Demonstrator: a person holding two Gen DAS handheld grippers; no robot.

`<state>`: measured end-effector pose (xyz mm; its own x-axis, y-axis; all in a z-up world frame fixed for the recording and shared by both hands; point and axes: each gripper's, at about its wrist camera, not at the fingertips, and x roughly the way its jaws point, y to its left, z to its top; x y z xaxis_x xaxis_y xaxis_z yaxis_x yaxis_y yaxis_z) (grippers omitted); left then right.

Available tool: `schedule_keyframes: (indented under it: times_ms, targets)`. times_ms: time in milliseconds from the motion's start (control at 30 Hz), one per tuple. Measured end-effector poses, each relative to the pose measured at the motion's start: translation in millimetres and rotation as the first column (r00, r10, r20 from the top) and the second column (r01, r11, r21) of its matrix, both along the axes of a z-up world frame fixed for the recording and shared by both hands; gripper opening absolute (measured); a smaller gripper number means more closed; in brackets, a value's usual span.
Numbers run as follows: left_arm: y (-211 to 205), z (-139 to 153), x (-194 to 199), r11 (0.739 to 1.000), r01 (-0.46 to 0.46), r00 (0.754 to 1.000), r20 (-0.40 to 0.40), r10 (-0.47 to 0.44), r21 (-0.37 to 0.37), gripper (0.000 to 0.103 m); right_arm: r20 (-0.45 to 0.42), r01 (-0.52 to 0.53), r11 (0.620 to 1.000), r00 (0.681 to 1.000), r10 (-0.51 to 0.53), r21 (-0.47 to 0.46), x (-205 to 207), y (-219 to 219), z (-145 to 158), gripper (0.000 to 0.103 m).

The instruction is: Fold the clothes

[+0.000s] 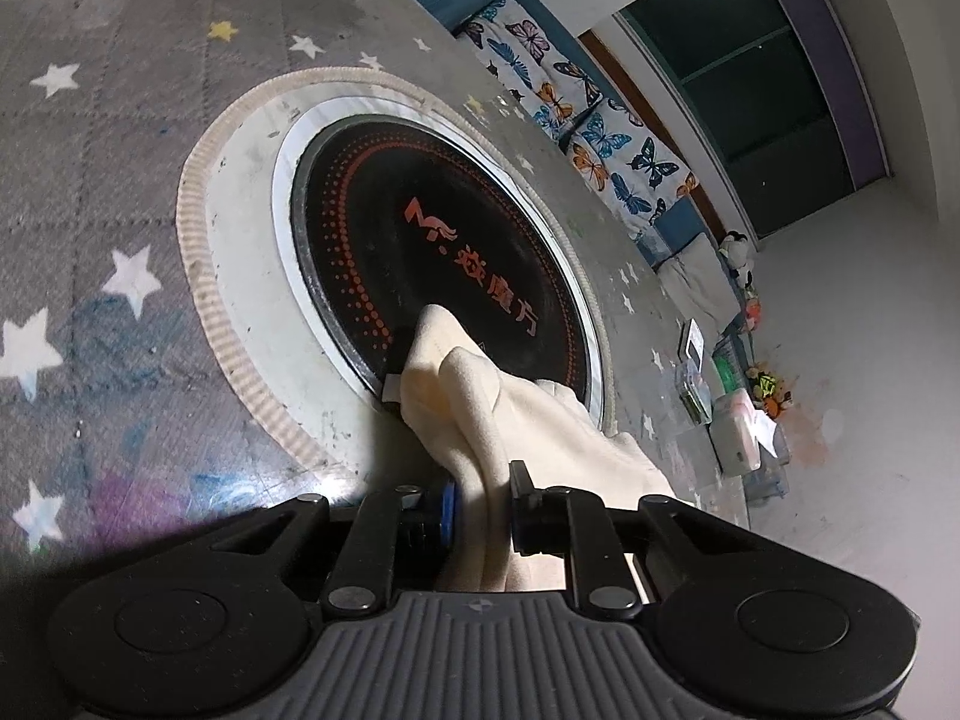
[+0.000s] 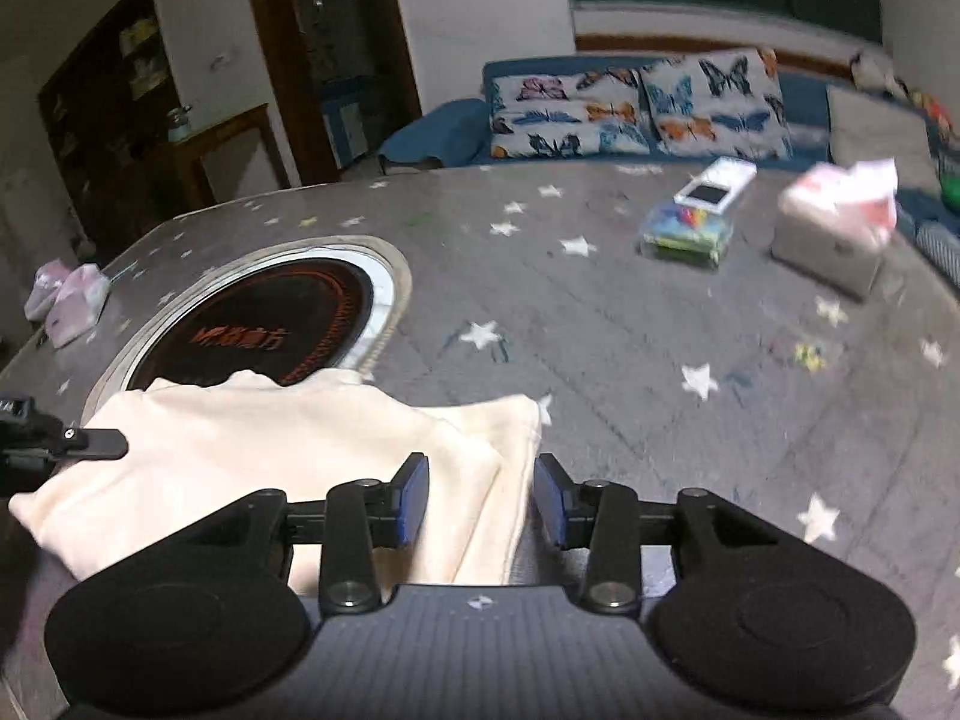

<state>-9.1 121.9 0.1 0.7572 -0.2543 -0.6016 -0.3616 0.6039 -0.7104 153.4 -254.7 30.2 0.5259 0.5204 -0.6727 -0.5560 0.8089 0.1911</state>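
I see one cream cloth (image 2: 252,450), soft and plain, bunched into loose folds rather than lying flat; it rests on the grey star-patterned desk (image 2: 630,360), its far edge lapping over the rim of the round black cooker plate (image 2: 276,324) set into the top; from the left view a gathered ridge of it (image 1: 480,408) rises up, creased and doubled over itself.

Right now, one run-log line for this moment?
left tongs: shut on cream garment | right tongs: open, garment edge between | garment overlaps round hotplate
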Motion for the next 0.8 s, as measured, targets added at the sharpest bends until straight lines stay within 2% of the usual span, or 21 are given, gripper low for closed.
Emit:
schedule_keyframes:
  times_ms: [133, 167, 200, 267, 467, 633, 800]
  targets:
    - [-2.2, 2.9, 2.6, 0.999, 0.007, 1.000, -0.001, -0.007, 0.033, 0.018, 0.009, 0.004, 1.000, 1.000, -0.004, 0.025, -2.0, -1.6, -4.7, 0.037]
    - [-3.1, 4.3, 3.2, 0.999, 0.010, 1.000, 0.000, -0.010, 0.043, 0.018, 0.002, 0.000, 0.999, 1.000, 0.000, 0.036, -2.3, -1.2, -4.8, 0.024]
    - [-4.2, 5.7, 3.5, 0.998, 0.014, 1.000, 0.003, -0.014, 0.053, 0.018, -0.004, -0.005, 0.999, 1.000, 0.005, 0.047, -2.6, -0.9, -4.9, 0.018]
    - [-7.3, 10.8, 5.0, 0.997, 0.024, 1.000, 0.015, -0.025, 0.076, 0.017, 0.000, -0.008, 0.998, 1.000, 0.008, 0.057, -6.2, -1.1, -2.7, 0.013]
    - [-23.0, 36.1, 13.1, 0.985, 0.075, 0.994, 0.072, -0.087, 0.155, 0.015, 0.075, 0.004, 0.997, 0.997, -0.009, 0.075, -22.9, -10.9, 21.8, 0.011]
    - [-49.7, 53.6, 30.3, 0.971, 0.145, 0.980, 0.108, -0.168, 0.191, 0.014, 0.148, 0.040, 0.997, 0.988, -0.049, 0.063, -37.7, -33.2, 45.2, 0.010]
    - [-90.4, 61.4, 56.6, 0.953, 0.224, 0.959, 0.128, -0.253, 0.205, 0.014, 0.203, 0.145, 0.988, 0.967, -0.151, 0.045, -42.3, -74.7, 63.4, 0.010]
